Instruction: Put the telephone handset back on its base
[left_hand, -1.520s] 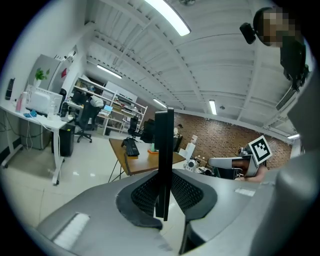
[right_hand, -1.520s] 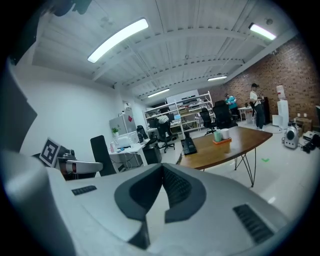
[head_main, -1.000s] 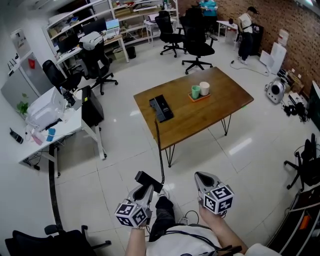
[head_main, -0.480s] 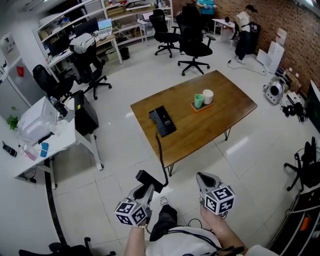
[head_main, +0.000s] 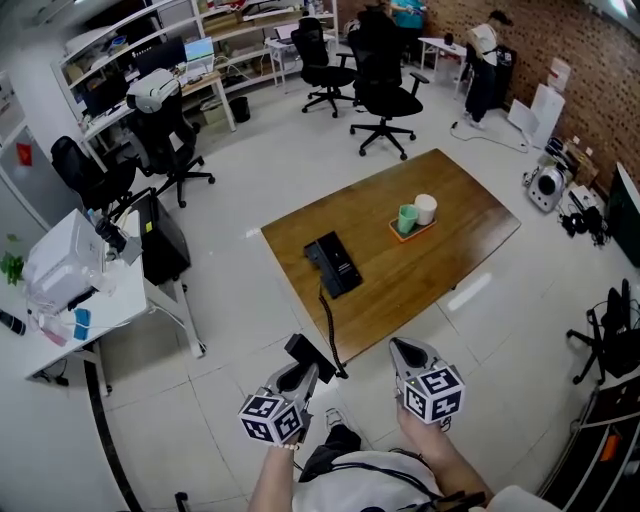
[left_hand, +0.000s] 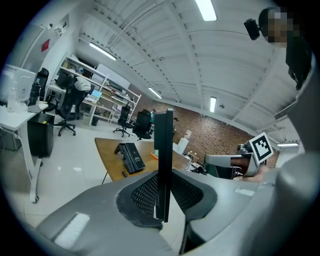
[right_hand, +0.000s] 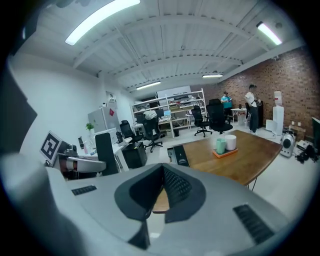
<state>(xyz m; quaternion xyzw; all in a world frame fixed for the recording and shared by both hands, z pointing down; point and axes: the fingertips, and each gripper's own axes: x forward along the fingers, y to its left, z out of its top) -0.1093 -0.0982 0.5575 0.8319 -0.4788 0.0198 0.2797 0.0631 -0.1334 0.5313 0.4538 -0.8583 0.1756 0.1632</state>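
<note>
Head view: at the lower centre the left gripper (head_main: 298, 378) clamps the black handset (head_main: 309, 355). The base (head_main: 333, 265) lies directly up-frame, its long axis slanting up-left on the wooden table's (head_main: 450, 250) near corner. The right gripper (head_main: 407, 355) sits farther right.

Left gripper view: the handset stands upright between the pads, and the base shows just left of it.

Right gripper view: the jaws are pressed together, empty.

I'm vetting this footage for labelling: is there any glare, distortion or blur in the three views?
Head view: even light, with a white glare streak on the glossy floor beside the table. Left gripper view: strong fisheye bending, dark corners; the handset looks crisp. Right gripper view: same bending; the ceiling light is blown out.
</note>
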